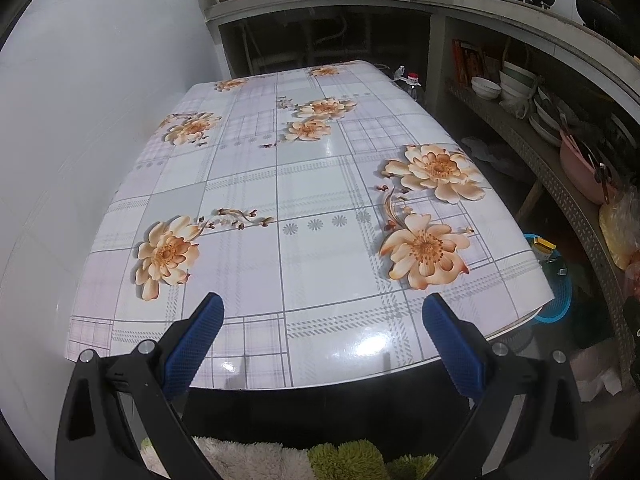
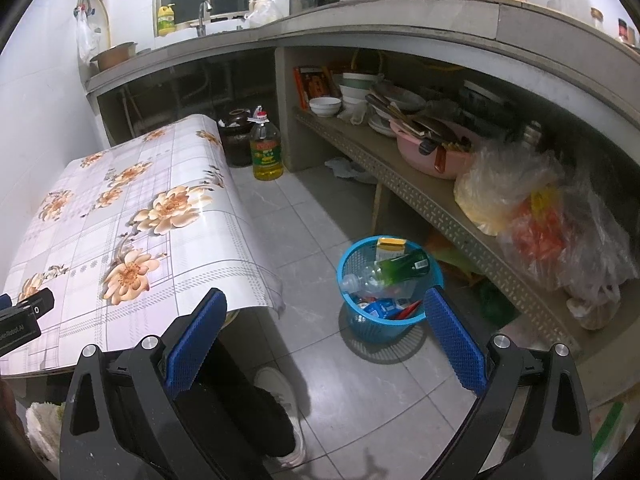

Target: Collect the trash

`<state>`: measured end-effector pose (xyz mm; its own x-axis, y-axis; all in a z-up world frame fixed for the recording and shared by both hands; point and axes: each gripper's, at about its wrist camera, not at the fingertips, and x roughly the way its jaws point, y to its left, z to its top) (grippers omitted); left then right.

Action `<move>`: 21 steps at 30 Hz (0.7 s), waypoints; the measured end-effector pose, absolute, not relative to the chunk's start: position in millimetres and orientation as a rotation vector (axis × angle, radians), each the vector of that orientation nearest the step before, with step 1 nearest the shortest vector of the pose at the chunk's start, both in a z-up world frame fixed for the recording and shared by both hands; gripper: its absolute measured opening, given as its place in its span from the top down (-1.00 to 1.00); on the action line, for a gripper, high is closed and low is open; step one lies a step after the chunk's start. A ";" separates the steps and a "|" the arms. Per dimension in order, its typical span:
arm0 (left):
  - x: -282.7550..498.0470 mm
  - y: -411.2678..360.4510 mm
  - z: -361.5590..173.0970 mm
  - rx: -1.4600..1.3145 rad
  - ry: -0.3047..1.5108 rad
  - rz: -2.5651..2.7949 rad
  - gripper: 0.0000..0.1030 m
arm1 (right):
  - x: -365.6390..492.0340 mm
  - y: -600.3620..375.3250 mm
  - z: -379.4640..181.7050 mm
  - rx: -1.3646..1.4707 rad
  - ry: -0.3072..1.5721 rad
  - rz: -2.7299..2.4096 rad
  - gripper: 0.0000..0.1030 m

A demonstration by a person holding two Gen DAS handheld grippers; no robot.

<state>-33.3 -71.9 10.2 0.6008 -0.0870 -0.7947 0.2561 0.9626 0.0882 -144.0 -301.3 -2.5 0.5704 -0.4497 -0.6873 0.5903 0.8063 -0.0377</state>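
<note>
Hovering: left gripper [image 1: 322,320] spread wide, empty, over the bare floral table [image 1: 256,184].
Right gripper [image 2: 326,320]: likewise released, holding nothing.
Trash: heaped in the blue basket [image 2: 362,322] on the floor beside the table.
Risk: the green bottle [image 2: 402,266] on top could probably spill if the basket were nudged.

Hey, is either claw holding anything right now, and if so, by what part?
Nothing is held. The left claw is open above the table, and the right claw is open above the floor near the blue basket of trash.

tablecloth [image 1: 320,184]: glossy vinyl | basket [image 2: 360,320]: blue plastic mesh
</note>
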 end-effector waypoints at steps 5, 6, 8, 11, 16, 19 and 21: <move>-32.8 -71.7 9.8 0.201 0.910 -0.199 -0.89 | -143.9 -300.8 -2.4 0.204 0.745 -0.616 -0.85; -32.7 -71.5 9.9 0.201 0.910 -0.198 -0.89 | -144.3 -301.2 -2.7 0.202 0.745 -0.616 -0.85; -32.4 -71.3 9.9 0.202 0.910 -0.198 -0.89 | -144.4 -301.3 -2.6 0.203 0.745 -0.616 -0.85; -32.4 -71.2 9.9 0.202 0.909 -0.198 -0.89 | -144.2 -301.3 -2.6 0.203 0.745 -0.615 -0.85; -32.2 -70.9 9.7 0.202 0.910 -0.199 -0.89 | -143.9 -300.6 -2.6 0.202 0.745 -0.617 -0.85; -31.4 -69.9 9.2 0.203 0.913 -0.198 -0.89 | -143.7 -301.2 -2.7 0.202 0.746 -0.617 -0.85; -31.5 -69.9 9.1 0.203 0.914 -0.198 -0.89 | -143.6 -301.4 -2.6 0.202 0.746 -0.615 -0.85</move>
